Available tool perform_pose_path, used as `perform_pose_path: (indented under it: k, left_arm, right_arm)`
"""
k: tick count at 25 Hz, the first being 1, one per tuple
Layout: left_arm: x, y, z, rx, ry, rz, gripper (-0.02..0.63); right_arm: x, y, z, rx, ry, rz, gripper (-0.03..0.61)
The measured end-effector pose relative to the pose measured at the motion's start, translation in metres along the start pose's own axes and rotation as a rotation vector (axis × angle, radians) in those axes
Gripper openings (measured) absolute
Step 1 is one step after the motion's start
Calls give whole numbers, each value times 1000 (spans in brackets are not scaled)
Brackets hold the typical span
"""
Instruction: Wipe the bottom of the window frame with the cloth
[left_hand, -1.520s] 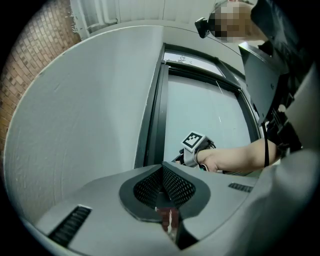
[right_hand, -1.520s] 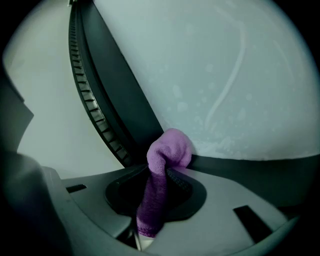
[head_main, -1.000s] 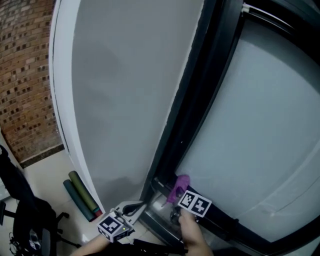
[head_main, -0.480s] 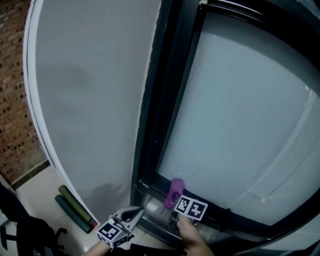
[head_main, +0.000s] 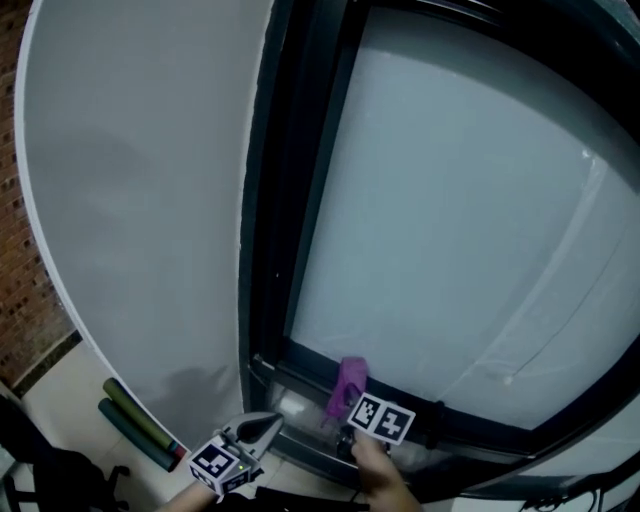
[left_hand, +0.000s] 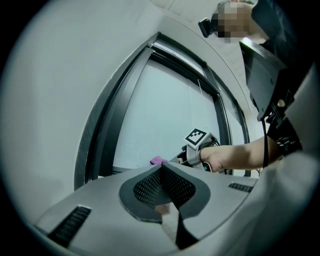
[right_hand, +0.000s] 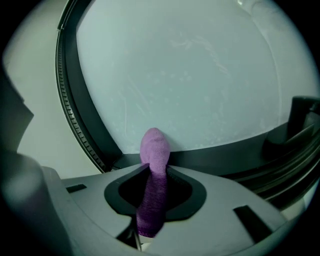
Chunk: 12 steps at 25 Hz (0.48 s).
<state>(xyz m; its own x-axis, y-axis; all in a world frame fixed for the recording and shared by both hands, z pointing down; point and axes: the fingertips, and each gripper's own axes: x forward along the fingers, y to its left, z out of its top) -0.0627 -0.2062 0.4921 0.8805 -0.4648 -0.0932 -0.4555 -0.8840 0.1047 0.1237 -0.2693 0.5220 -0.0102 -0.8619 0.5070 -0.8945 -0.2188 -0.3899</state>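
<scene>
Over the last second the right gripper, clamped on the purple cloth, had slid slightly rightward from the corner along the bottom rail. Wiping had seemingly only begun. The left gripper hung closed and empty nearby

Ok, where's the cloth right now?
The purple cloth is clamped in the right gripper, low centre in the head view. Its tip sits at the bottom rail of the window frame, just under the glass.
</scene>
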Motion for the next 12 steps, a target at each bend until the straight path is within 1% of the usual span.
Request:
perform_pose_path:
  k: [7,12]
  left_arm:
    - [13,-11,0,15,10,-61,5]
    - [22,-19,-1,10,17,-100,5]
  right_arm:
    - [-16,-23,1,58,-35,-30,86]
    - [-25,-36,1,87,-53,-49,86]
